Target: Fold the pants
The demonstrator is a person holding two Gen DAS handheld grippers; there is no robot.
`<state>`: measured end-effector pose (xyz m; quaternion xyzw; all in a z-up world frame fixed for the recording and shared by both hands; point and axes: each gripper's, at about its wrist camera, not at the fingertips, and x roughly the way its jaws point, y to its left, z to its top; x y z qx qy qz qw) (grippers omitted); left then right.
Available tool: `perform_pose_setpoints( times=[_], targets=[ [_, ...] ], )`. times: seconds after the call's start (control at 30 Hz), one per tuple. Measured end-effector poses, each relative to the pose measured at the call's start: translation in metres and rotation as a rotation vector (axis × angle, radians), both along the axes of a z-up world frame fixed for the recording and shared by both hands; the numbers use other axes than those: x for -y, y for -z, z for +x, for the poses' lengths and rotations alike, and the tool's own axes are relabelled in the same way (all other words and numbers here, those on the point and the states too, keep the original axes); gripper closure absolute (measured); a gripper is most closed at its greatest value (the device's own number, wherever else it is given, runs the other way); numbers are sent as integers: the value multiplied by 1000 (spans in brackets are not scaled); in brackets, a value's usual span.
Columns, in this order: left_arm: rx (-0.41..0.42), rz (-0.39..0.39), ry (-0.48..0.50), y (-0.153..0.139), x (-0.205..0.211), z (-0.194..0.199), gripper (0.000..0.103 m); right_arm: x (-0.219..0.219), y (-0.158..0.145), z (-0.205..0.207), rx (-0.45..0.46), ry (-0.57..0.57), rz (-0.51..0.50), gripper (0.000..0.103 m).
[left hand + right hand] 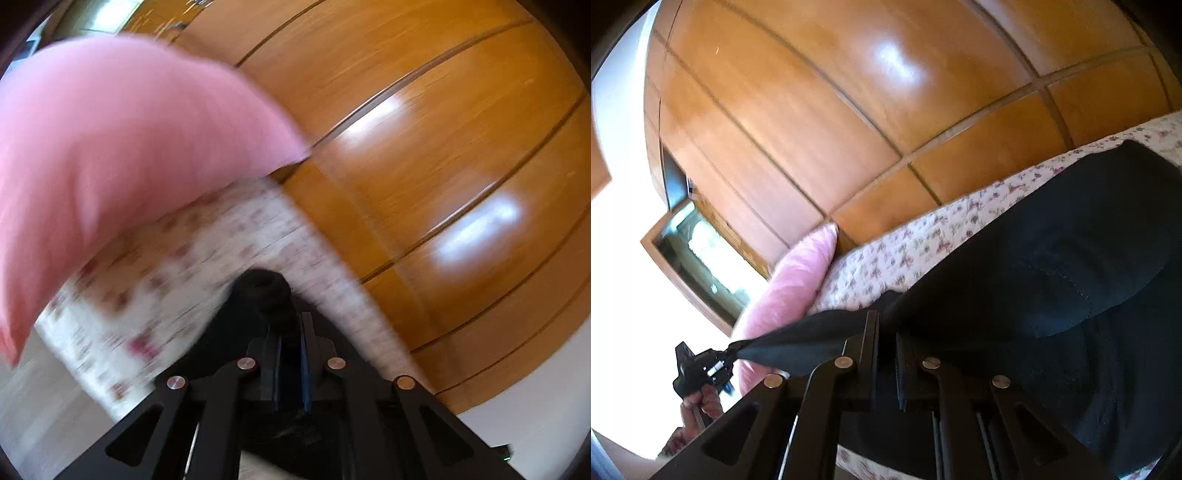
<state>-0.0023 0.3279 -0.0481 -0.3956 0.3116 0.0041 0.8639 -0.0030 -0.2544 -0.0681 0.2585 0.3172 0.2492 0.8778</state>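
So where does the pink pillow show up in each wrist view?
Left wrist: pillow fills the upper left, blurred, above the floral bedspread.
Right wrist: pillow sits left of centre, at the bedspread's end.
Shared landmark: the wooden wardrobe behind.

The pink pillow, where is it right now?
In the right wrist view the pink pillow lies left of centre on the floral bedspread, against the wooden wardrobe, just behind the stretched black pants.

a pink pillow (792, 291) blocks the bed's (923, 240) far end. the wooden wardrobe (812, 110) walls off the side beyond it.
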Motion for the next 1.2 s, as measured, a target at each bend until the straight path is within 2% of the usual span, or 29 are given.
perform_pose_setpoints(
  times=[0.07,0.1,0.13,0.2,0.3,0.37,0.53,0.7,0.77,0.83,0.93,1.07,1.13,1.17,1.2],
  targets=[
    [-123,9,-22,45,0,-3,96,-4,33,3,-92,-6,-35,95],
    [-159,-4,-21,61,-1,-5,96,-6,51,4,-140,-3,-52,95],
    [-182,-19,-18,78,-2,-6,95,-6,64,3,-173,-1,-46,95],
    [-151,-30,-17,84,-4,-8,93,3,73,1,-172,7,15,96],
    [-145,16,-18,74,-5,-7,90,7,75,1,-168,-1,17,96],
    [-155,35,-45,69,-6,-10,84,6,73,-1,-160,1,5,96],
    [-133,119,-187,37,-5,-28,80,5,71,-3,-159,3,-8,95],
    [14,198,-327,-12,-1,-46,80,-3,60,0,-151,-7,-59,91],
    [60,193,-338,-23,6,-47,78,-2,53,-3,-141,-13,-81,88],
    [73,165,-283,-27,19,-35,77,4,45,-9,-123,-13,-98,79],
    [38,174,-123,-19,52,-8,77,23,33,-21,-105,10,-99,76],
    [-27,208,133,1,116,29,77,63,15,-25,-96,122,-85,76],
    [-49,221,254,11,151,45,76,84,0,-16,-90,198,-135,76],
    [-66,224,304,16,166,52,76,91,-5,-10,-97,244,-167,74],
    [-75,221,333,20,176,57,76,101,-13,2,-120,299,-195,66]
  ],
)
